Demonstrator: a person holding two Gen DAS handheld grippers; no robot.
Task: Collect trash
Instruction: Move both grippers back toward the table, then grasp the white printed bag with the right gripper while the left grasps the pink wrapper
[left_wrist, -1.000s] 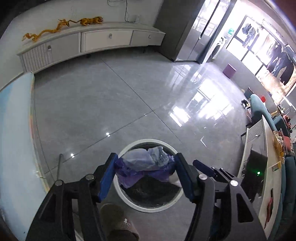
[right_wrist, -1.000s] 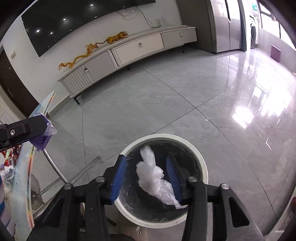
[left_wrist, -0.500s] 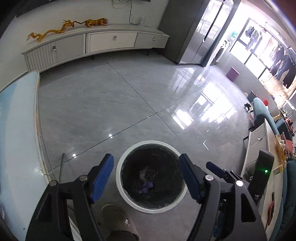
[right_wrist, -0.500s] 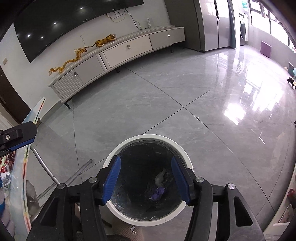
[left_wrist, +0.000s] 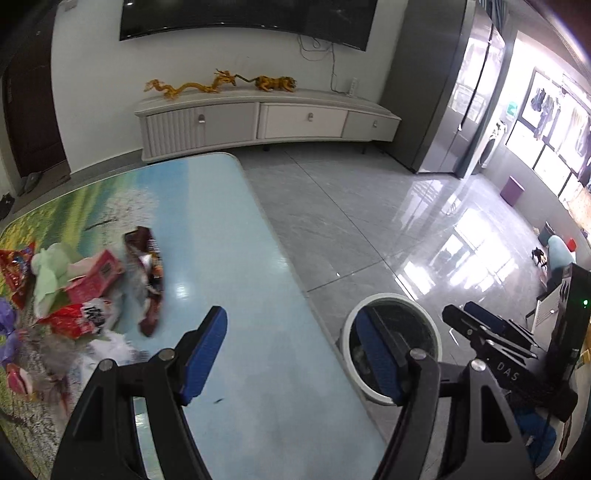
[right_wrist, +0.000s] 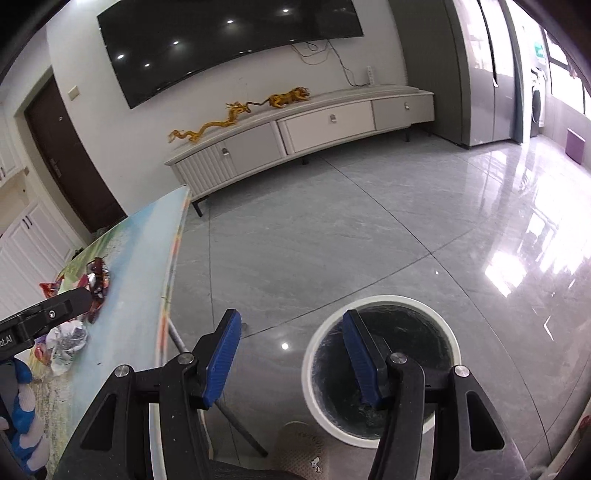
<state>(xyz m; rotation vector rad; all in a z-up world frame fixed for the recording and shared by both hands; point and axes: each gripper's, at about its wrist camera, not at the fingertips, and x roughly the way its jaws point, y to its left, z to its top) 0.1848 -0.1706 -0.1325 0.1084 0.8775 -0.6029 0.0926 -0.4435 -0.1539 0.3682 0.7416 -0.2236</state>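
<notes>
Grey tiled floor (right_wrist: 332, 240) spans the room, with the white-rimmed trash bin (right_wrist: 314, 373) standing on it as the landmark. Beyond the bin, against the far wall, stands a long white TV cabinet (right_wrist: 295, 140) carrying a golden dragon figure (right_wrist: 210, 127), below a wall-mounted television (right_wrist: 221, 44). To the left of the bin is the table (left_wrist: 229, 258), its top printed with a landscape; its rounded edge lies near the bin's rim. A pile of trash (left_wrist: 81, 295) (red wrappers, a pink carton, pale green paper, crumpled foil) lies on the table, on the side far from the bin; parts are blurred. Small scraps show at the bin's dark bottom (left_wrist: 360, 354), too dim to identify. Left gripper (left_wrist: 291, 354): jaws spread wide, nothing between the blue pads, poised above the table edge beside the bin. Right gripper (right_wrist: 291, 358): jaws likewise spread wide and empty, held above the bin's left rim, one pad over the bin's mouth. A slipper (right_wrist: 303, 450) is on the floor just beside the bin's near side.
</notes>
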